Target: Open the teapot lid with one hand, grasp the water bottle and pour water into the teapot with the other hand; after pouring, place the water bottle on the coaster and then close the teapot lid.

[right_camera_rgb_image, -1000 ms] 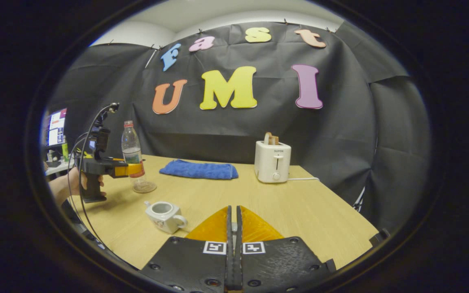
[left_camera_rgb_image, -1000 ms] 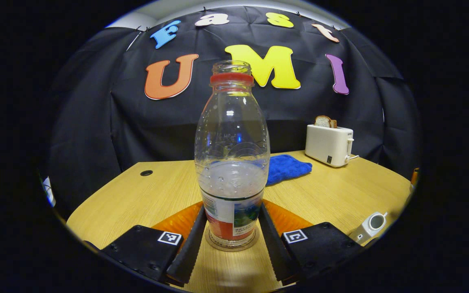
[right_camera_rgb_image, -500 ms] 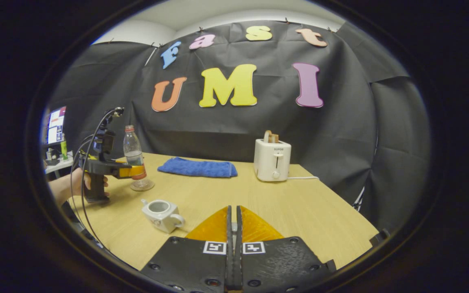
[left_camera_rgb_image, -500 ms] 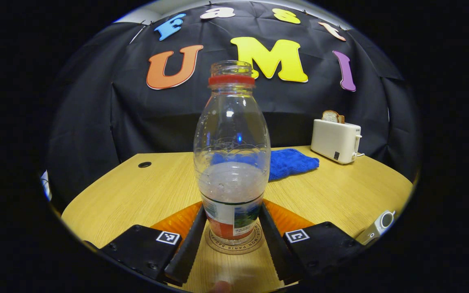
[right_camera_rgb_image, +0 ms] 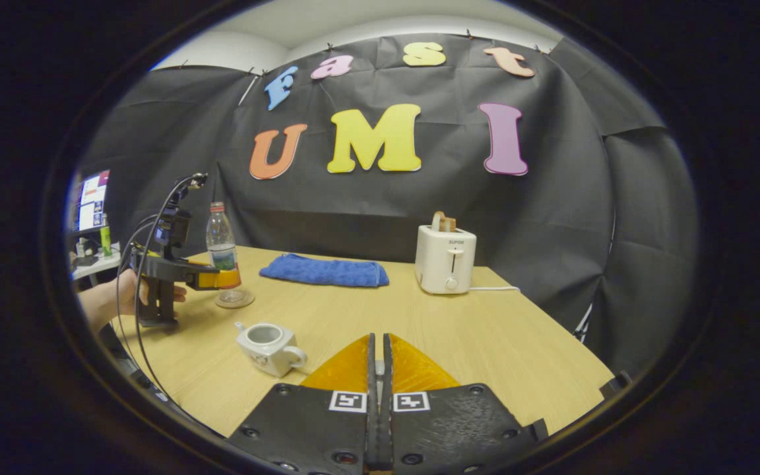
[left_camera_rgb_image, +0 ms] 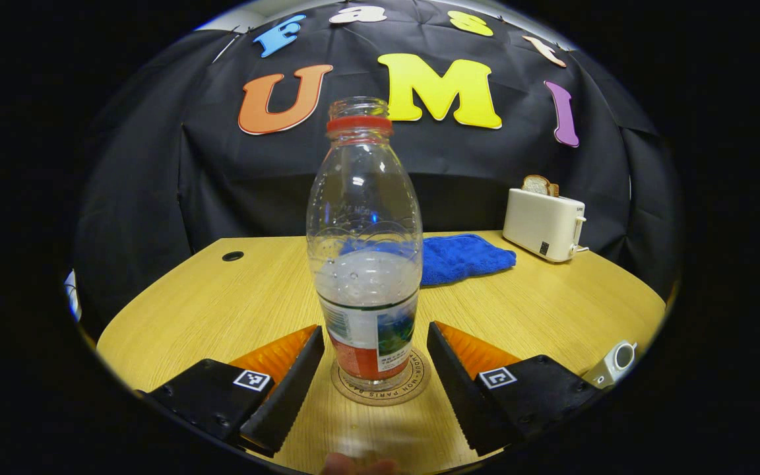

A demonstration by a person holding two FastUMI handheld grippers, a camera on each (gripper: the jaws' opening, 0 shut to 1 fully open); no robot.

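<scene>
In the left gripper view, the water bottle (left_camera_rgb_image: pixel 365 264) stands upright and uncapped on the round coaster (left_camera_rgb_image: pixel 380 389) at 6 o'clock on the wooden table (left_camera_rgb_image: pixel 551 310). The left gripper (left_camera_rgb_image: pixel 375 369) is spread wide, its fingers apart from the bottle on either side. The lidless teapot (right_camera_rgb_image: pixel 269 346) sits at 7 o'clock in the right gripper view, where the right gripper (right_camera_rgb_image: pixel 379 376) is closed, whether on something I cannot tell.
</scene>
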